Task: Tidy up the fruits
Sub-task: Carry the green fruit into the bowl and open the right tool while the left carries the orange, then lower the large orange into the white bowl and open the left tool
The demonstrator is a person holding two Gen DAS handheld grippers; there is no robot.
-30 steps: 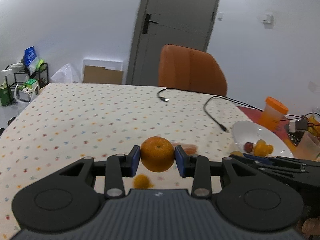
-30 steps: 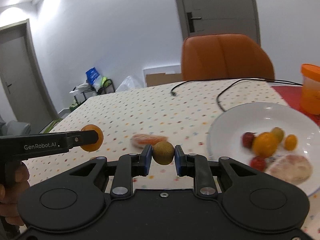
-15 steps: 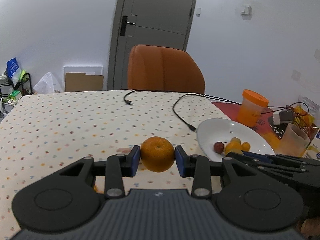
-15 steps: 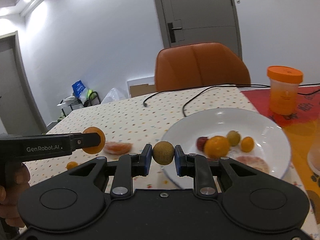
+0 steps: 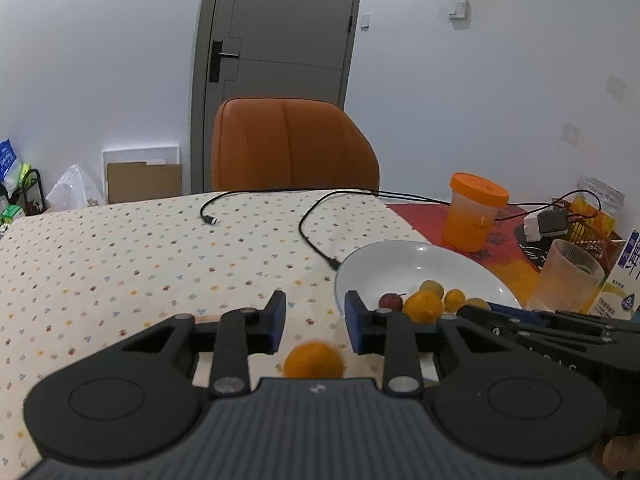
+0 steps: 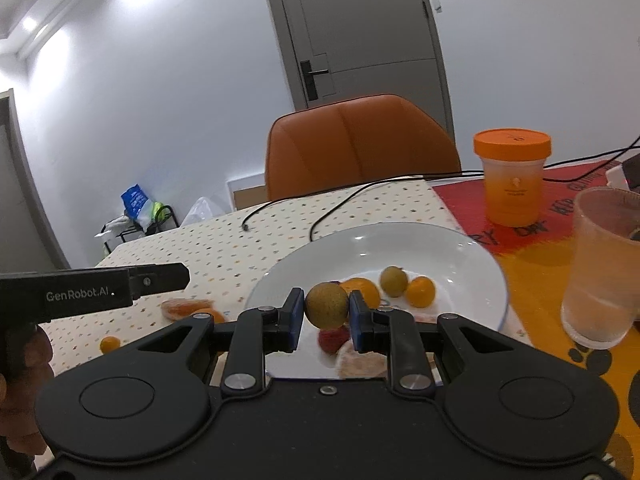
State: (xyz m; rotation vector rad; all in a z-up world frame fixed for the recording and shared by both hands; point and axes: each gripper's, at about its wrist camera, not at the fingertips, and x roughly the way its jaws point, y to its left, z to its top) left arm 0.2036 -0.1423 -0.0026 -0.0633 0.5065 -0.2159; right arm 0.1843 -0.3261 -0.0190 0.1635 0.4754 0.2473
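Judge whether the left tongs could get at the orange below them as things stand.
Probably yes: the left tongs are open, and the orange lies below the gap with nothing between. It looks blurred, so it may be moving.

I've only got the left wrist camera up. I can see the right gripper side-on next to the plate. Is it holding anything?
Observer: Yes. The right gripper is shut on a round brown-green fruit.
Operator: What's on the near side of the plate? My gripper blocks it.
Observer: A pale peeled piece lies near the near edge of the white plate, next to a red fruit.
Operator: Any fruit off the plate that I can't see?
Observer: A small orange fruit lies on the tablecloth, well left of the plate.
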